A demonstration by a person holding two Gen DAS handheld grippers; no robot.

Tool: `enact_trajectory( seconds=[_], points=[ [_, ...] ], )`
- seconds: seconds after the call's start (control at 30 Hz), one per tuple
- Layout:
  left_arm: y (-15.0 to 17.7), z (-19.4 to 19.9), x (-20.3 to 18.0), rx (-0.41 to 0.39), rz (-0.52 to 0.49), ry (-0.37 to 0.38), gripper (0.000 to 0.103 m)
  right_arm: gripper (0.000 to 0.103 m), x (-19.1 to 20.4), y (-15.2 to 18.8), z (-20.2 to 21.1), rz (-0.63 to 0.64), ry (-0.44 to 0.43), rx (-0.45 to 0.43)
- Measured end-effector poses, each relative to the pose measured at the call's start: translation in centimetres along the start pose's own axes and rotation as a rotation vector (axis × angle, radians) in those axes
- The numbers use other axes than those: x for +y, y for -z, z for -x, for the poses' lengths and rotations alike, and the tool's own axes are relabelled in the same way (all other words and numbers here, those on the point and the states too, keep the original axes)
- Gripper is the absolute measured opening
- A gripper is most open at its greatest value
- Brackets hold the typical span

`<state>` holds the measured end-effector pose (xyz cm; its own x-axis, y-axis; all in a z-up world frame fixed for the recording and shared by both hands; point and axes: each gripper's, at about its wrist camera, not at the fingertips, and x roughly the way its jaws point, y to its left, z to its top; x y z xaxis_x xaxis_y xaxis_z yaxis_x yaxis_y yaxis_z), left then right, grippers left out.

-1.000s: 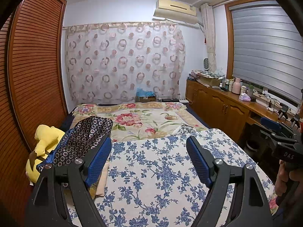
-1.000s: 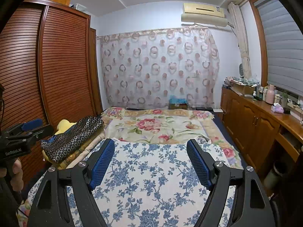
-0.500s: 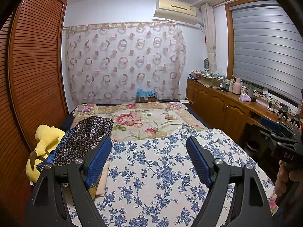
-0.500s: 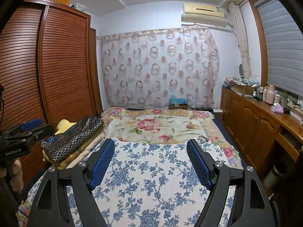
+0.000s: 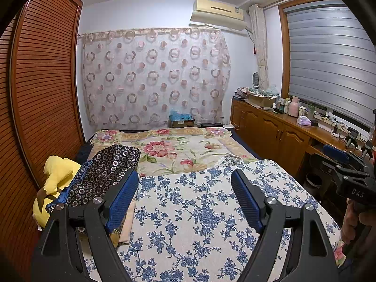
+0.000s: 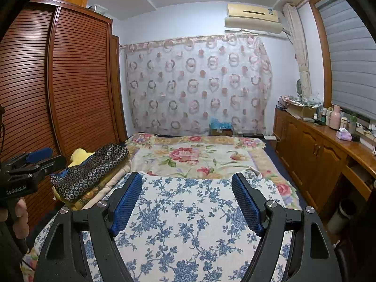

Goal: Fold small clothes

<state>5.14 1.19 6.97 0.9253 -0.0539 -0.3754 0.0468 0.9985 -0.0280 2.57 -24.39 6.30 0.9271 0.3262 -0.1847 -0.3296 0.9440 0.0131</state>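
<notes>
Two blue-padded fingers of the left gripper (image 5: pixel 184 189) stand wide apart, grasping nothing, above the blue-flowered cloth (image 5: pixel 199 213) spread on the bed (image 5: pixel 188 148). A dark ring-patterned garment (image 5: pixel 103 174) lies on a pile at the bed's left edge, beside a yellow plush toy (image 5: pixel 56 176).

From the right wrist, the right gripper (image 6: pixel 186 191) is likewise spread and empty over the flowered cloth (image 6: pixel 188 223); the patterned garment (image 6: pixel 91 171) sits left of it, untouched.
</notes>
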Motion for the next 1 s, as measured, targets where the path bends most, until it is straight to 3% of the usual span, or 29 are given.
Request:
enact_trajectory(
  seconds=[1.0],
  points=[
    [0.16,0.0,0.04,-0.001,-0.001,-0.001,0.082,0.08,-0.33,-0.28,0.0,0.002,-0.003,-0.001]
  ],
)
